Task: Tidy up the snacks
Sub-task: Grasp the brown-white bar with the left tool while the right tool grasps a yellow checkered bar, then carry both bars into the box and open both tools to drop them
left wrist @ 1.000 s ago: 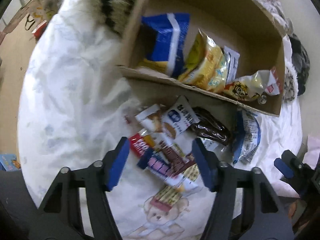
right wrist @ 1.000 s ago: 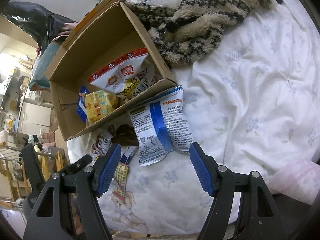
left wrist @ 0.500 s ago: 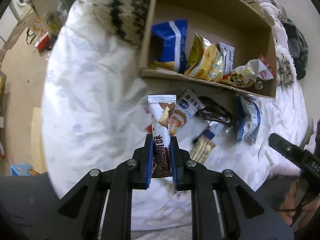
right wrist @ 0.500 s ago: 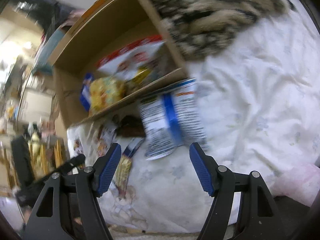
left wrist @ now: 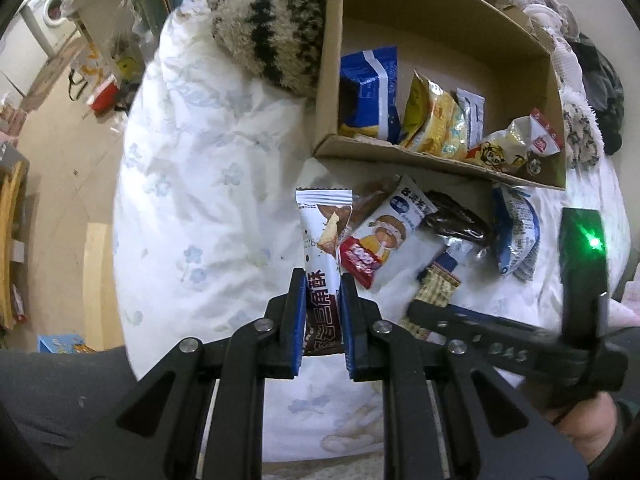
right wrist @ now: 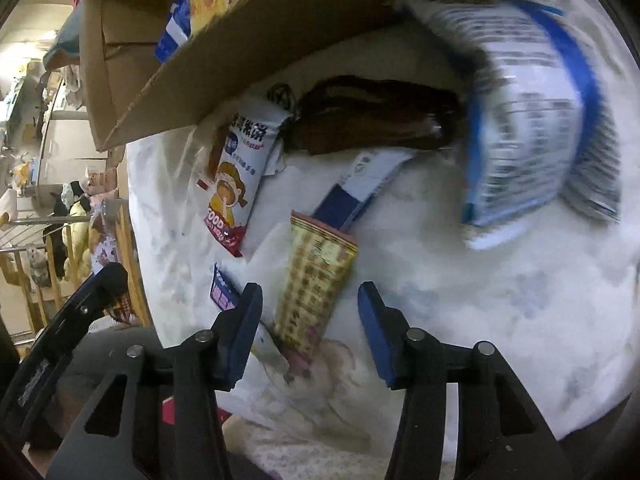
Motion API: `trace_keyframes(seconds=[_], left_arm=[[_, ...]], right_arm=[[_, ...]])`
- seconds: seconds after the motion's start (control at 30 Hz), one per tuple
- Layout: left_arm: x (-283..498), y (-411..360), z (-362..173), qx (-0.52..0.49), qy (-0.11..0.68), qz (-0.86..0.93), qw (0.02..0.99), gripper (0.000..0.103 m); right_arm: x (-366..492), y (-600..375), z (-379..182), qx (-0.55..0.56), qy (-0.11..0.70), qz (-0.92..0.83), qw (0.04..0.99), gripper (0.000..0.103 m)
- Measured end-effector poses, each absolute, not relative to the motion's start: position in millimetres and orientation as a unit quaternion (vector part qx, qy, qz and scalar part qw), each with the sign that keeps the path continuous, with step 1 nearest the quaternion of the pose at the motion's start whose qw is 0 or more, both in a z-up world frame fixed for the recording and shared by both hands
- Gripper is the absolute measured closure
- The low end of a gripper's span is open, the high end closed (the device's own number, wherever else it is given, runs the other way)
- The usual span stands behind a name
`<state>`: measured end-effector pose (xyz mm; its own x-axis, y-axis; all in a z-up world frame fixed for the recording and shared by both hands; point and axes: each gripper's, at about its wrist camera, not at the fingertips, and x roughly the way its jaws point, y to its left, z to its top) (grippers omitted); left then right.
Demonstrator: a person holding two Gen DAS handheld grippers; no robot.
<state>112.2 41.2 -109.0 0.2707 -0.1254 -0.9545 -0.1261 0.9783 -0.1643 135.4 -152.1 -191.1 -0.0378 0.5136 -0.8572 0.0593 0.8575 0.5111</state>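
My left gripper (left wrist: pixel 322 308) is shut on a white and brown wafer packet (left wrist: pixel 323 240), held upright above the bed. Behind it stands an open cardboard box (left wrist: pixel 440 162) holding several snack bags. In front of the box lie a white cartoon packet (left wrist: pixel 390 228), a dark brown packet (left wrist: pixel 456 224) and a blue and white bag (left wrist: pixel 516 236). My right gripper (right wrist: pixel 310 304) is low over the sheet with its jaws closing. A yellow patterned packet (right wrist: pixel 316 280) lies between its pads, with a gap on each side. A slim blue and white packet (right wrist: pixel 360 188) lies just beyond.
A white flowered bedsheet (left wrist: pixel 200 200) covers the bed, and its edge drops to the floor (left wrist: pixel 60 160) on the left. A striped fuzzy blanket (left wrist: pixel 272 28) rests against the box's left wall. The box's front wall (right wrist: pixel 240 52) overhangs the loose snacks.
The left gripper shut on the wafer packet and lifted it out of the pile. The right gripper swept down close to the yellow packet, and its jaws narrowed.
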Motion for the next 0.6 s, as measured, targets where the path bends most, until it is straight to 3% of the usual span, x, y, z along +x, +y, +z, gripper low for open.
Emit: trace_keyframes(seconds=[0.03,0.1,0.33,0.6], left_arm=[[112.8,41.2,-110.0,-0.115,0.606,-0.002,0.787,0.09],[113.3,39.0,-109.2,-0.113,0.605,-0.003,0.788,0.09],[116.5,32.5,-107.0,-0.114,0.599,-0.006,0.792,0.09],[113.5,25.2,-101.5,-0.099,0.587,-0.005,0.804,0.09]], right_arm=[[135.4,-149.3,-192.2,0.205,0.699,0.173,0.663,0.055],[133.8,-144.2,-192.0,0.174,0.697,0.166,0.676,0.076],[113.3,-166.7,-139.0,0.172,0.633,0.202,0.727,0.078],[113.3,-189.0,-118.1,0.199,0.59,0.197,0.757,0.078]])
